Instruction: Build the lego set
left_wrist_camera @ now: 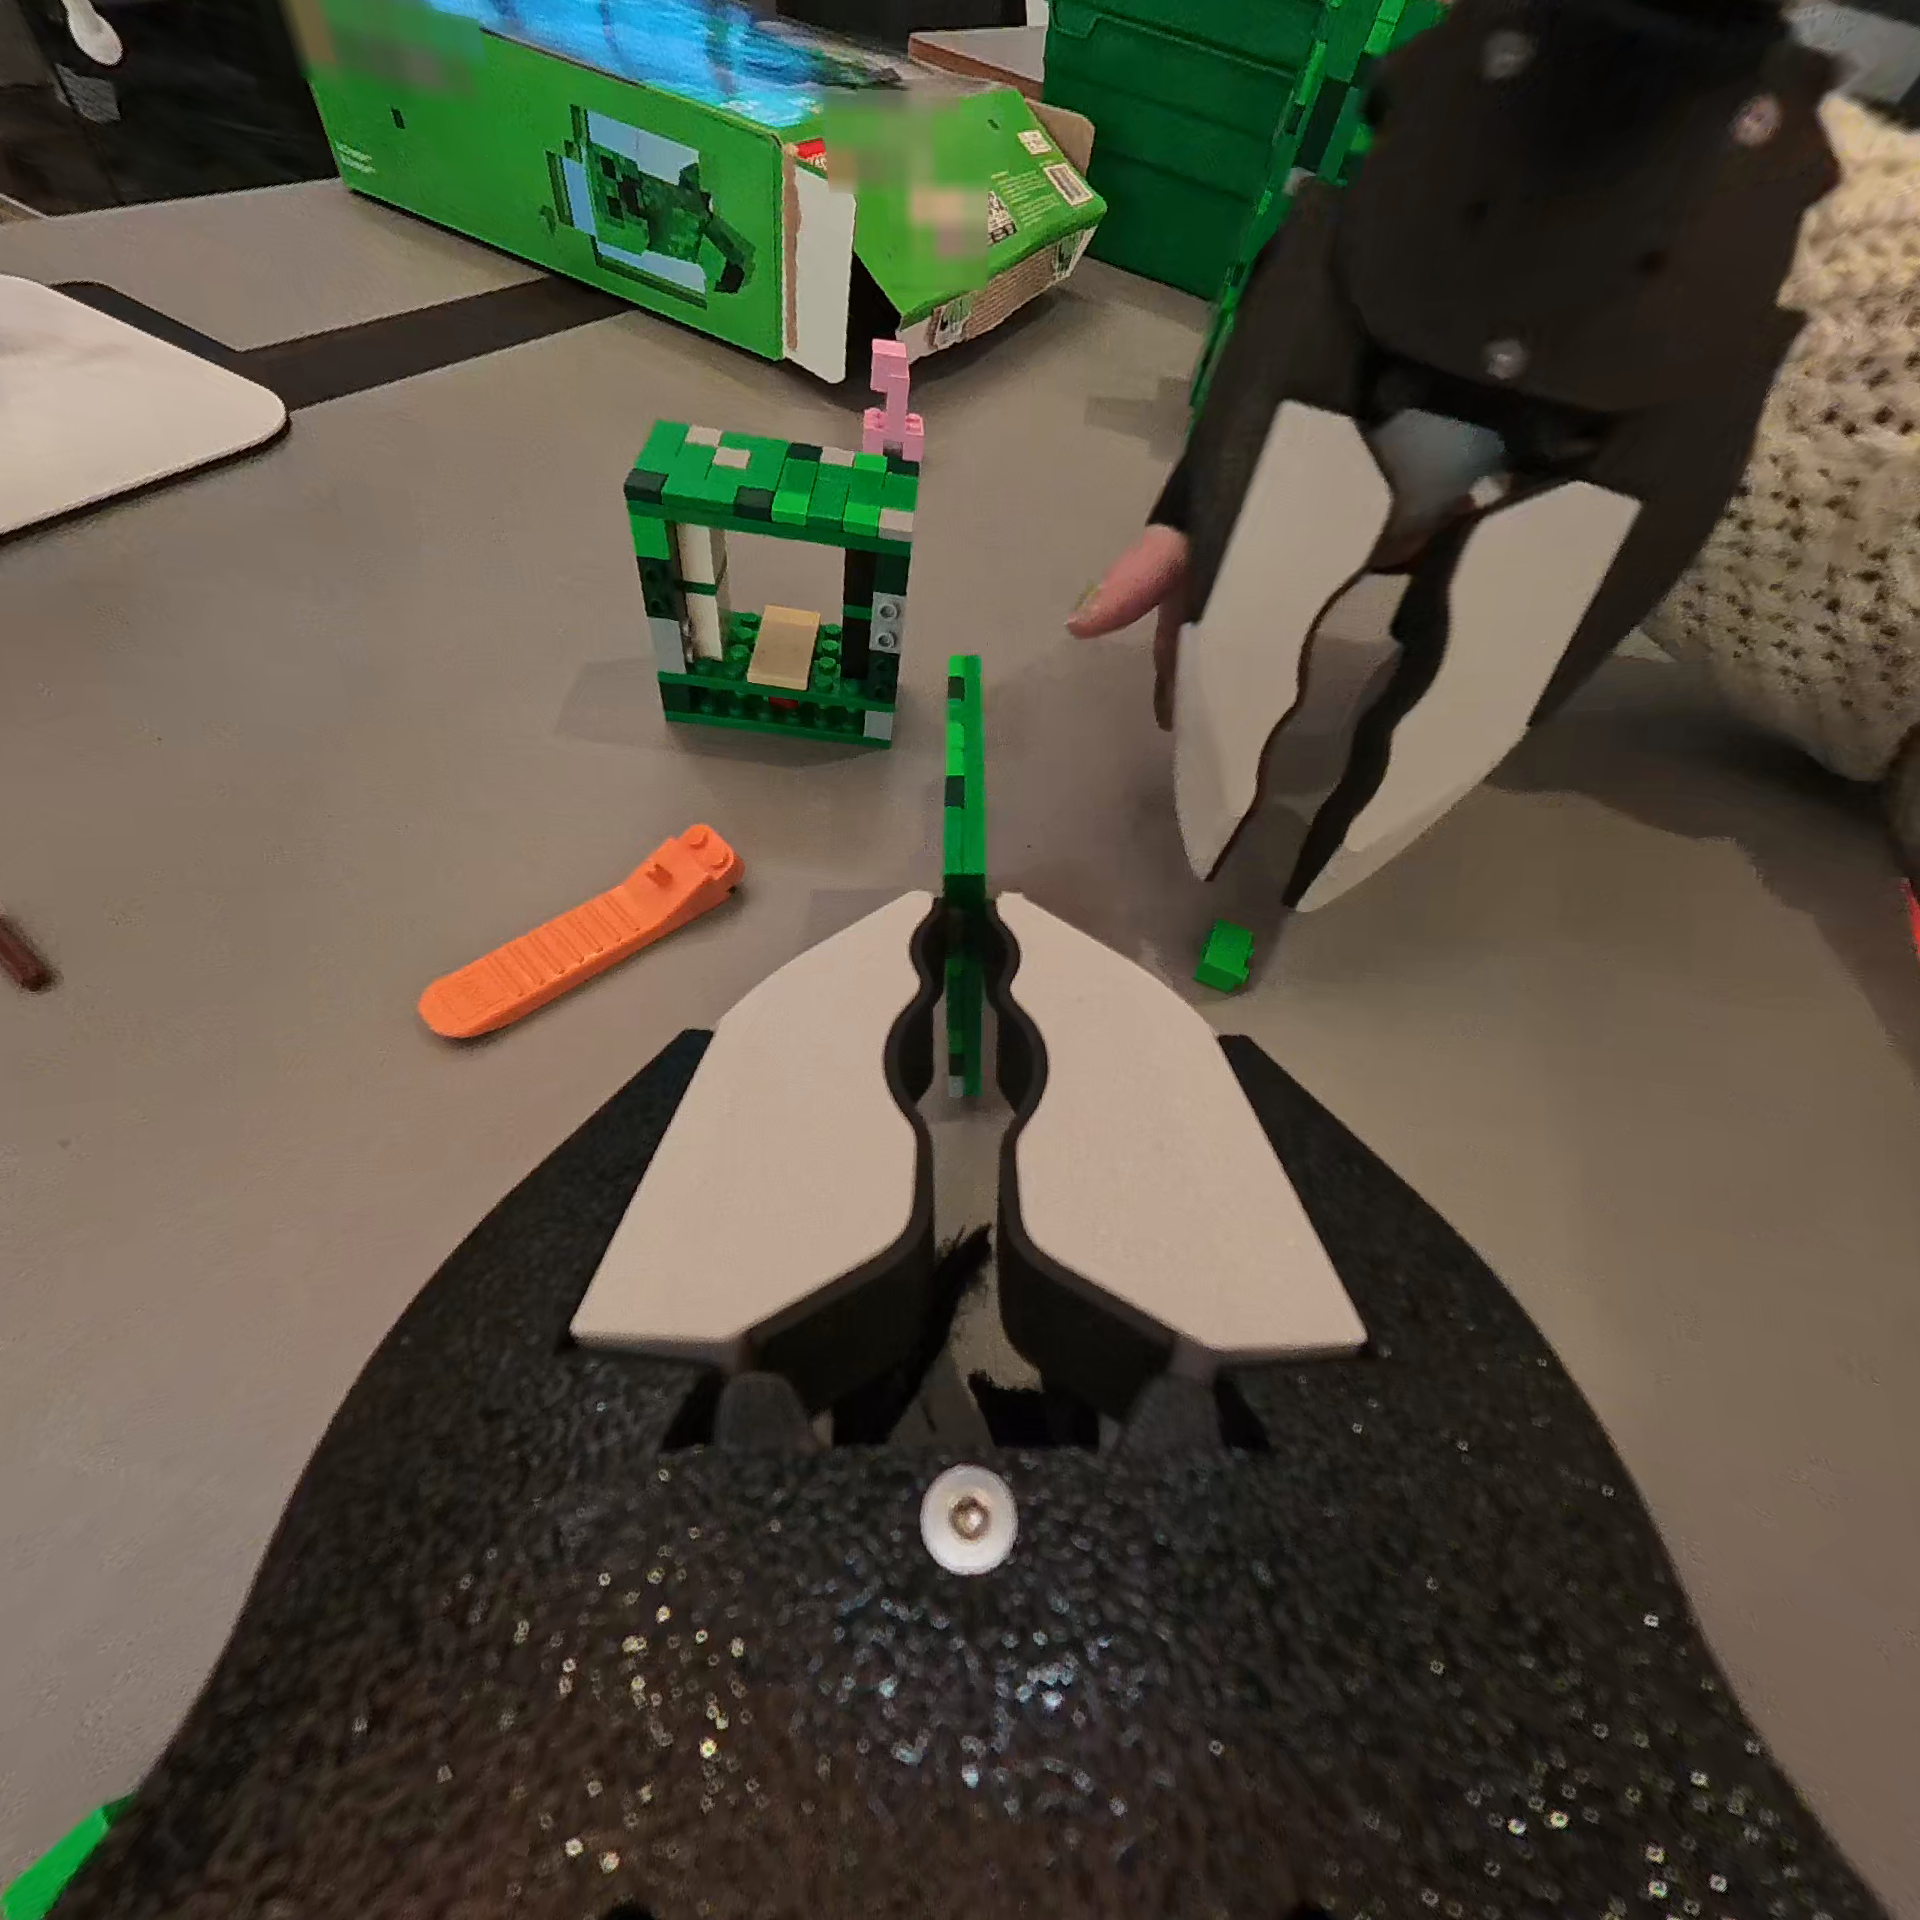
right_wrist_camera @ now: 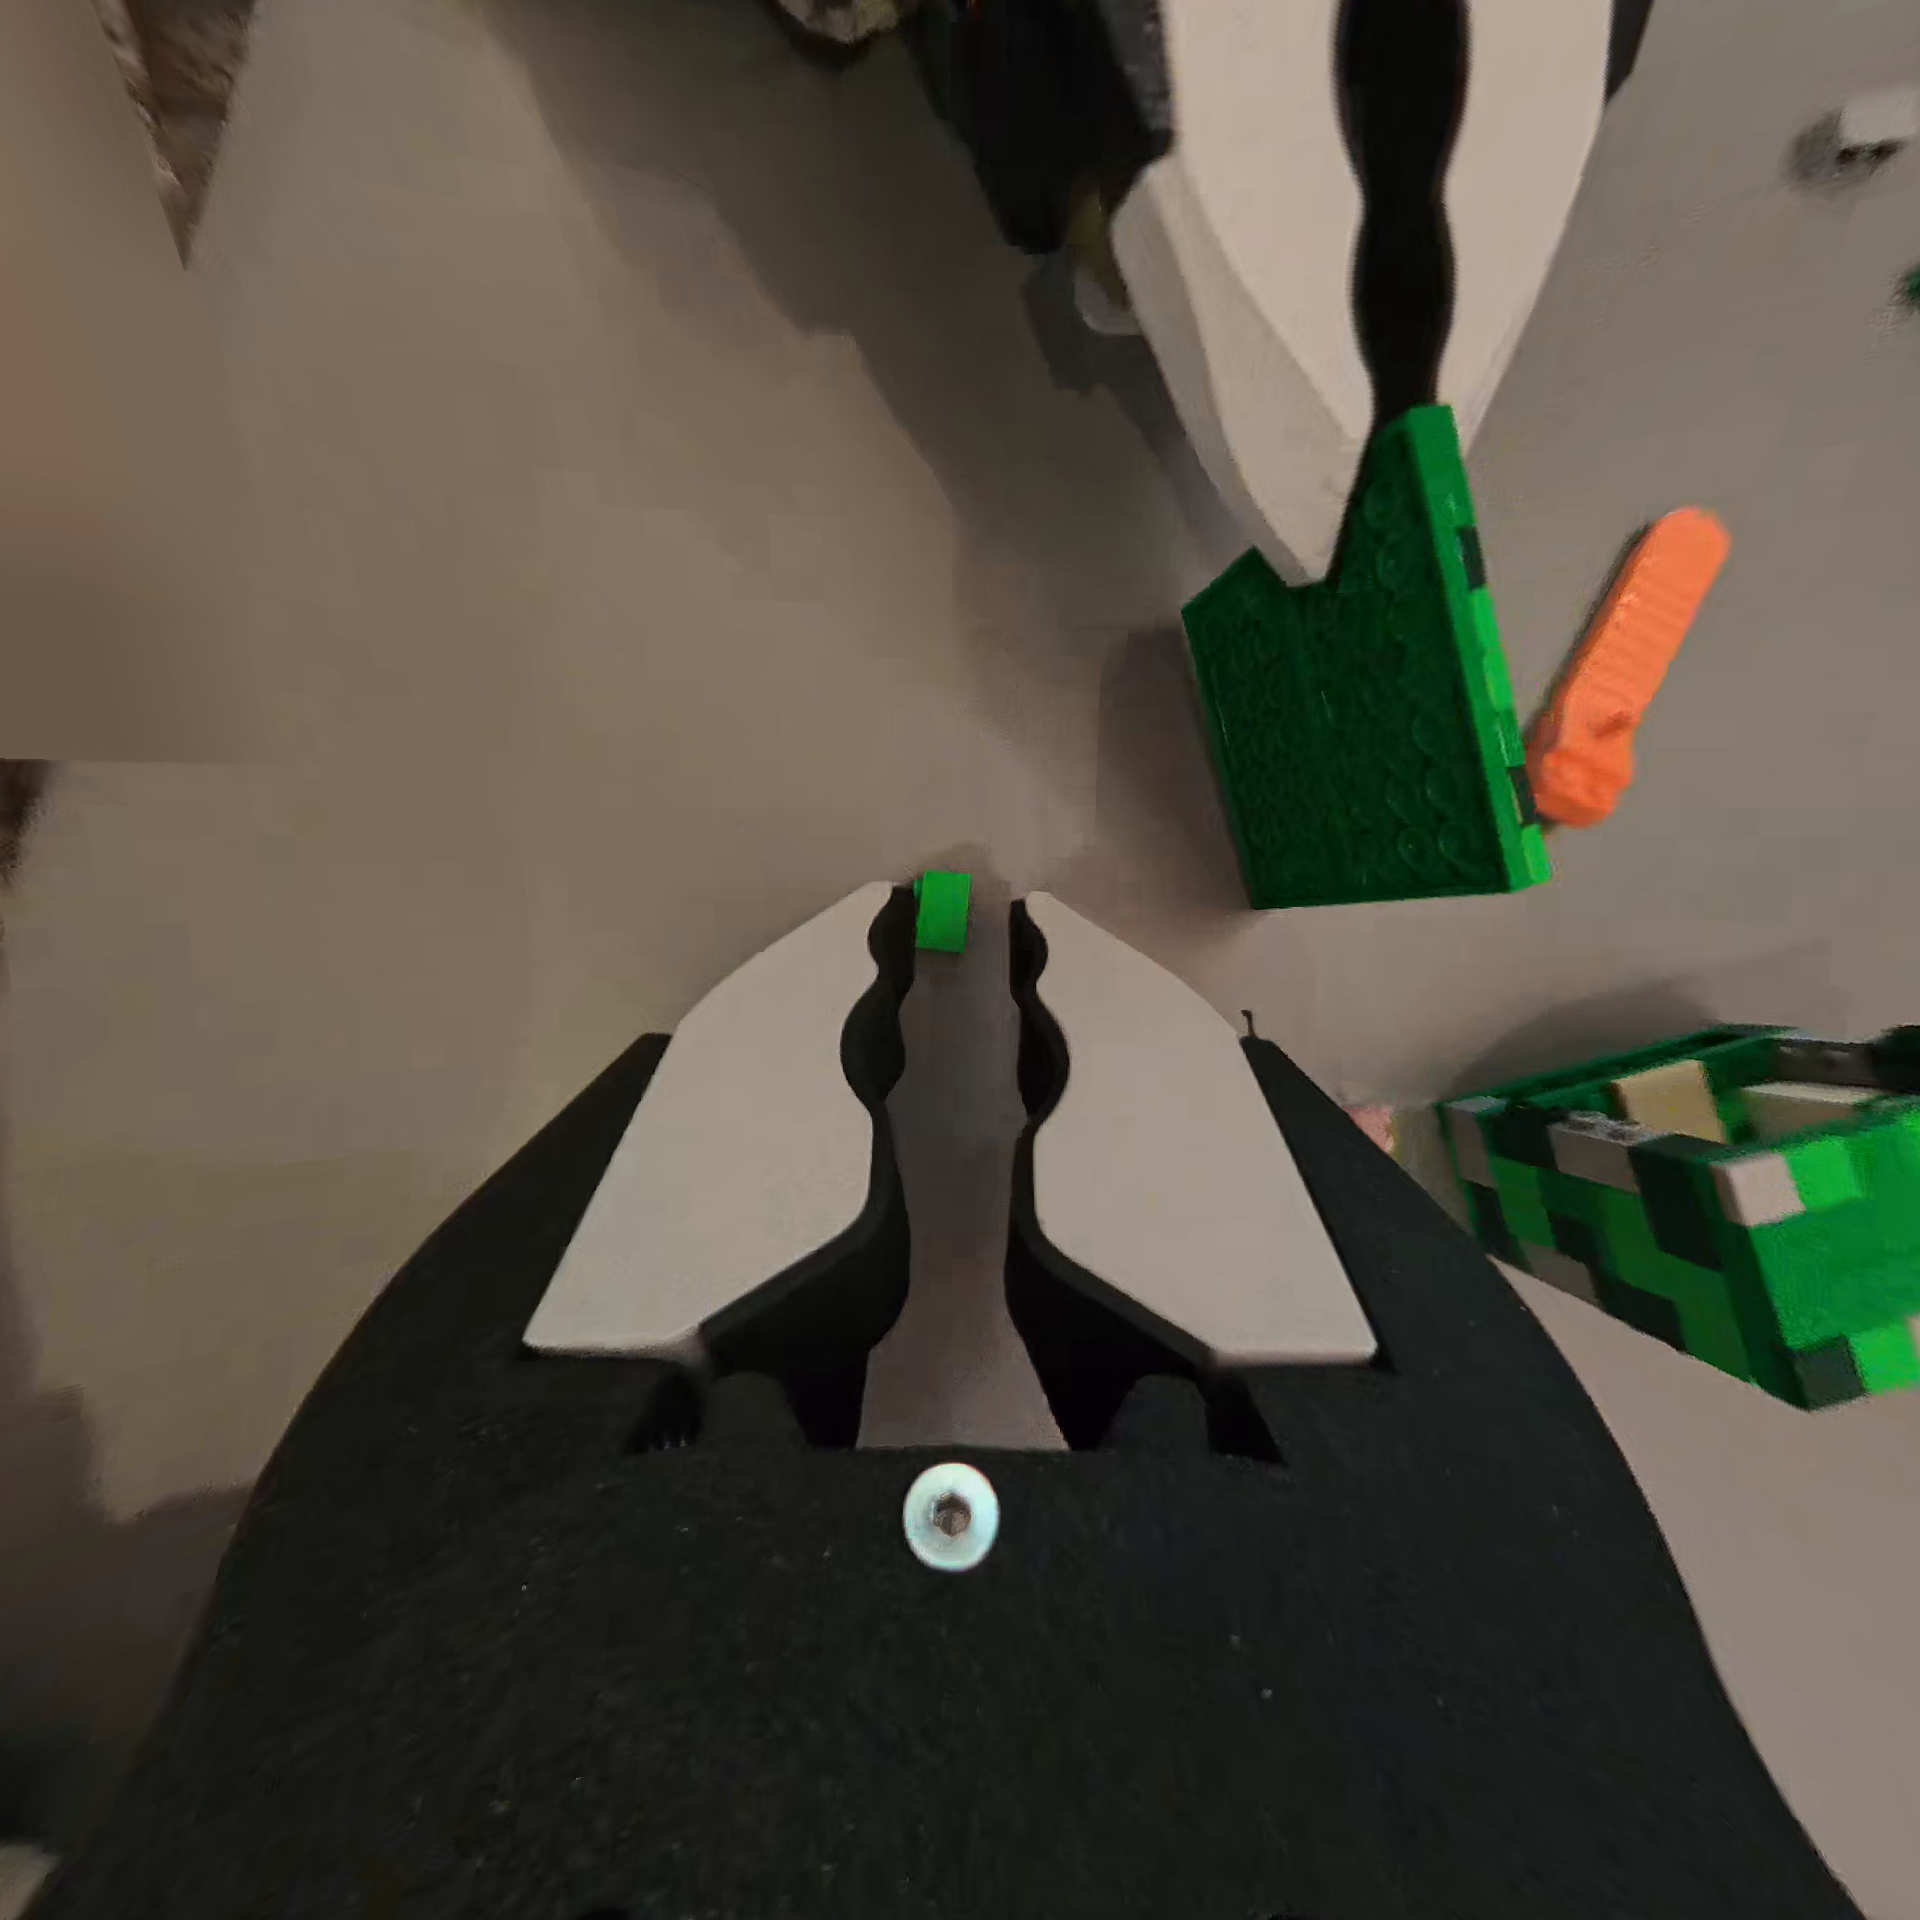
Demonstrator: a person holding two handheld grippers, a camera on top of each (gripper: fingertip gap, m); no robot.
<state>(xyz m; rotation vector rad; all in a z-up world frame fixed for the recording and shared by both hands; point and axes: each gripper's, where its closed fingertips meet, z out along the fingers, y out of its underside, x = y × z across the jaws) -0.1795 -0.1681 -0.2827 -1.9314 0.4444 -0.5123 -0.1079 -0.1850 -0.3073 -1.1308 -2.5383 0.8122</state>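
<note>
My left gripper (left_wrist_camera: pixel 964 909) is shut on a flat green lego panel (left_wrist_camera: pixel 963 790), held on edge above the grey table; the panel also shows in the right wrist view (right_wrist_camera: pixel 1351 717), below the left gripper (right_wrist_camera: pixel 1397 395). My right gripper (right_wrist_camera: pixel 951 904) is open, pointing down at the table, with a small green brick (right_wrist_camera: pixel 943 911) lying between its fingertips, close to the left finger. In the left wrist view the right gripper (left_wrist_camera: pixel 1252 894) hovers just above that small brick (left_wrist_camera: pixel 1224 954). A green box-shaped lego frame (left_wrist_camera: pixel 774 592) stands on the table; it also shows in the right wrist view (right_wrist_camera: pixel 1714 1195).
An orange brick separator (left_wrist_camera: pixel 582 935) lies left of the panel. The green set box (left_wrist_camera: pixel 665 177) lies open at the back, and a pink lego piece (left_wrist_camera: pixel 891 405) stands behind the frame. A white pad (left_wrist_camera: pixel 104 395) sits far left. A large green build (left_wrist_camera: pixel 1195 135) stands at the back right. Tip to tip, the grippers are about 8 cm apart.
</note>
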